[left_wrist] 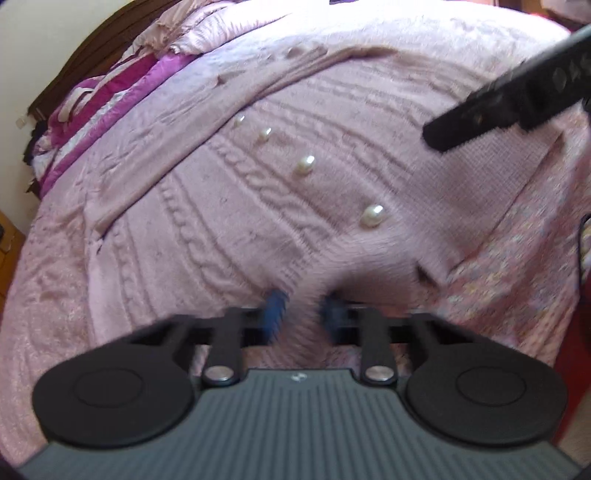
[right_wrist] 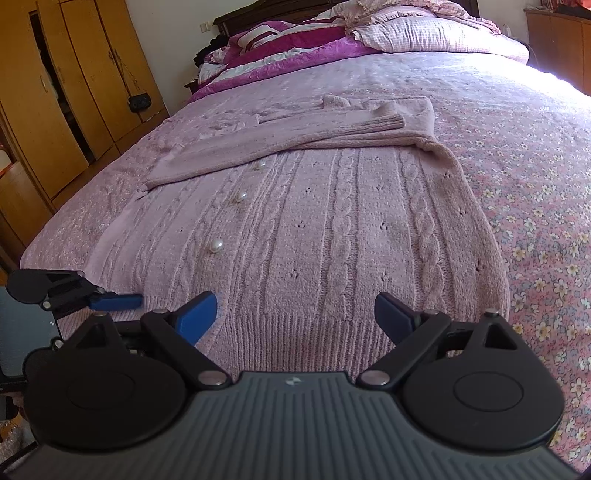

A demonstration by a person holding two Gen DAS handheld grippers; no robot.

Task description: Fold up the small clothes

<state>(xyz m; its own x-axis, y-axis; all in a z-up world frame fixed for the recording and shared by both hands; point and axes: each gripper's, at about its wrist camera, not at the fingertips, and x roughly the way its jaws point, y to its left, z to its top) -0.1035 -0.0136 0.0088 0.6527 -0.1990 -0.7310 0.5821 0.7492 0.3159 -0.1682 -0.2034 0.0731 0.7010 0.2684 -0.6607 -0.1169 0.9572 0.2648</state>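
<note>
Left wrist view, blurred: left hand-held gripper (left_wrist: 301,310) pinches the hem of a pink cable-knit cardigan (left_wrist: 258,206) between its blue fingers; the hem bunches there. Right wrist view: right hand-held gripper (right_wrist: 295,314) spread wide at the ribbed hem, holding nothing. The cardigan lies flat on the bed (right_wrist: 517,177), pearl buttons (right_wrist: 216,244) up, one sleeve (right_wrist: 280,138) folded across. Bedspread lies bare to its right. Far off: pillows (right_wrist: 424,33) and a wooden wardrobe (right_wrist: 74,92). No writing readable.

Each gripper, left gripper (left_wrist: 303,308) and right gripper (right_wrist: 295,314), has a grey ribbed body with a small emblem, 2 round black discs, black linkage arms on silver pivot screws, and blue ribbed fingers (right_wrist: 197,314).
</note>
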